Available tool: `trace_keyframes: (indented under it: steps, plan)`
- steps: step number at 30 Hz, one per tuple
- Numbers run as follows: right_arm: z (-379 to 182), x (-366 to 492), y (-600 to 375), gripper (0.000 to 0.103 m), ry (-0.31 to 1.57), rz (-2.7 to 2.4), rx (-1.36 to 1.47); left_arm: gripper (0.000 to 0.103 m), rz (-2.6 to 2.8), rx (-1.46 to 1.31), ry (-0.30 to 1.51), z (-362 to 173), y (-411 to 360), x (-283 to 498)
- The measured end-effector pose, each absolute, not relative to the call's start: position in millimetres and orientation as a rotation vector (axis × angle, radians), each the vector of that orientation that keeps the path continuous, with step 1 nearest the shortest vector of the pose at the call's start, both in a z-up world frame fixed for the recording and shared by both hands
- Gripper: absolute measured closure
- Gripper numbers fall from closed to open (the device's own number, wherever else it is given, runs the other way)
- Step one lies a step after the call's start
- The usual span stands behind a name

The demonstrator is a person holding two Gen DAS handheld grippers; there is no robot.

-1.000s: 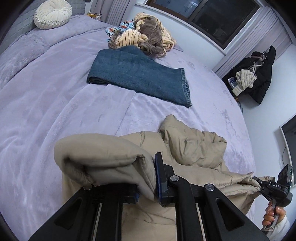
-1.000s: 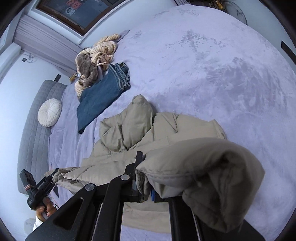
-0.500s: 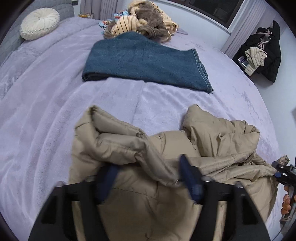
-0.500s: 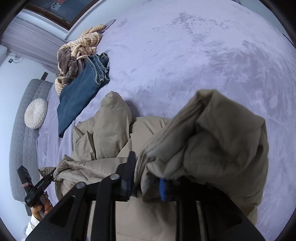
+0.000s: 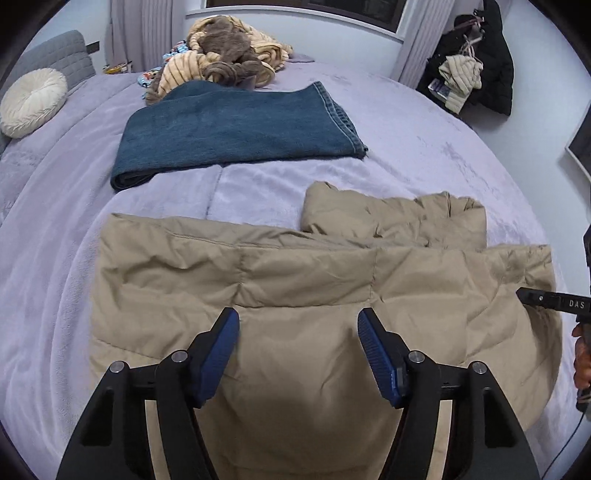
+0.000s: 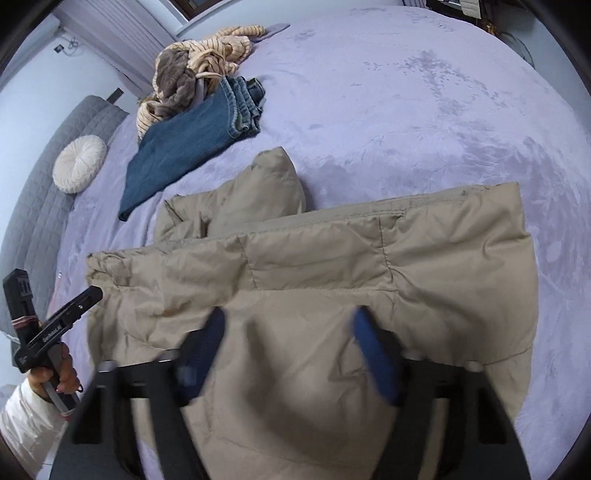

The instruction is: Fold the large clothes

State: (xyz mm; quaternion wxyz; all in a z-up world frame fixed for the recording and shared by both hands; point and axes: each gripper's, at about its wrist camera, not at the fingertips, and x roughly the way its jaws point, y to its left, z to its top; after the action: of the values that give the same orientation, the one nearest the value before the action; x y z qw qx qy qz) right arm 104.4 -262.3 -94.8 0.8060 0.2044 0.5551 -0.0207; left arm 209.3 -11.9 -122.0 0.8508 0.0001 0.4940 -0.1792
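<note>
A lavender plush blanket (image 5: 424, 155) is covering the whole bed (image 6: 424, 110) and is showing brushed marks in its nap. A grey quilted headboard (image 6: 48, 184) is standing along one side, with a round cream pillow (image 5: 31, 101) lying against it. A folded pair of blue jeans (image 5: 236, 129) is resting flat on the blanket, and a heap of striped tan and brown clothes (image 5: 225, 62) is sitting just beyond the jeans, touching them. Pale curtains (image 5: 140, 33) are hanging under a dark window (image 5: 306, 5). Dark coats and a beige garment are hanging on a rack (image 5: 476, 70) by the white wall.

The beige padded jacket (image 5: 306, 295) is lying on the near part of the bed, well apart from the jeans. It is presenting a broad quilted panel with stitched seams, largely flat, with one long straight edge running across the far side. A crumpled section (image 5: 399, 221) is bunching up beyond that edge and rising to a soft peak in the right wrist view.

The left gripper (image 5: 298, 325) is hovering over the jacket with its blue-padded fingers (image 5: 218, 350) spread wide and holding nothing. The right gripper (image 6: 288, 325) is likewise standing apart over the jacket with nothing between its fingers; it is appearing blurred in its own view. Each gripper is also showing at the edge of the other's view, beside the jacket's end.
</note>
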Motion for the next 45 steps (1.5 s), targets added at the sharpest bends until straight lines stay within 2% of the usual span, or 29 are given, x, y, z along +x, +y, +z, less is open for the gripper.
trace_keyframes:
  steps: [1,6,7,15,19,21,22,23,24,25,26,27,28,29,32,35,37,40,43,45]
  plan:
    - [-102.7,106.5,-264.6,0.096,1.199,-0.057,0.441,0.034,-0.371,0.005,1.045,-128.6,-17.7,211.8]
    - [-121.3,129.3,-281.0,0.099,1.177,-0.110,0.414,0.034,-0.284,-0.004,1.045,-157.9,-32.5,243.7]
    - [-126.0,136.8,-285.5,0.103,1.180,-0.119,0.411,0.034,-0.277,-0.009,1.045,-161.9,-34.7,250.9]
    - [-164.6,174.2,-306.1,0.103,1.175,-0.174,0.408,0.034,-0.263,0.011,1.041,-184.8,-49.7,283.0]
    - [-154.7,172.1,-306.7,0.103,1.180,-0.188,0.420,0.034,-0.283,0.023,1.058,-171.3,-40.6,281.1]
    - [-138.2,162.3,-309.6,0.098,1.172,-0.167,0.450,0.034,-0.289,0.052,1.025,-156.6,-25.9,275.6]
    - [-129.9,155.1,-311.6,0.087,1.165,-0.151,0.460,0.034,-0.280,0.069,1.010,-151.8,-16.9,274.1]
    - [-121.2,145.9,-313.8,0.063,1.152,-0.140,0.463,0.034,-0.272,0.077,1.006,-149.4,-7.2,273.8]
    - [-111.4,133.3,-317.2,0.051,1.130,-0.143,0.454,0.034,-0.261,0.078,1.017,-151.1,6.4,275.3]
    - [-104.9,122.6,-320.6,0.045,1.112,-0.155,0.438,0.034,-0.243,0.083,1.033,-156.1,17.3,277.1]
    - [-102.6,112.6,-325.5,0.045,1.111,-0.185,0.417,0.034,-0.216,0.097,1.050,-163.8,27.7,278.8]
    - [-104.7,105.7,-330.7,0.051,1.123,-0.223,0.399,0.034,-0.199,0.101,1.073,-174.5,39.1,280.5]
    - [-112.0,100.5,-338.3,0.073,1.150,-0.269,0.379,0.034,-0.201,0.080,1.089,-182.2,46.8,281.5]
    - [-123.9,98.3,-347.5,0.101,1.188,-0.312,0.377,0.034,-0.202,0.052,1.095,-188.0,52.6,282.1]
    - [-157.3,104.6,-371.0,0.103,1.215,-0.323,0.484,0.032,-0.189,0.049,1.088,-200.1,48.5,286.1]
    - [-174.2,119.7,-372.8,0.103,1.217,-0.341,0.462,0.032,-0.169,0.048,1.086,-207.8,44.1,291.4]
    - [-175.3,127.7,-369.6,0.103,1.222,-0.355,0.427,0.027,-0.147,0.043,1.091,-206.6,43.1,293.6]
    - [-163.5,126.9,-363.8,0.103,1.228,-0.377,0.390,0.026,-0.103,0.027,1.101,-195.0,48.5,288.5]
    - [-138.8,113.0,-360.6,0.098,1.198,-0.383,0.422,0.026,-0.086,0.024,1.103,-174.9,54.1,274.9]
    - [-122.4,95.3,-358.2,0.085,1.159,-0.373,0.474,0.026,-0.091,0.013,1.102,-160.7,59.2,259.6]
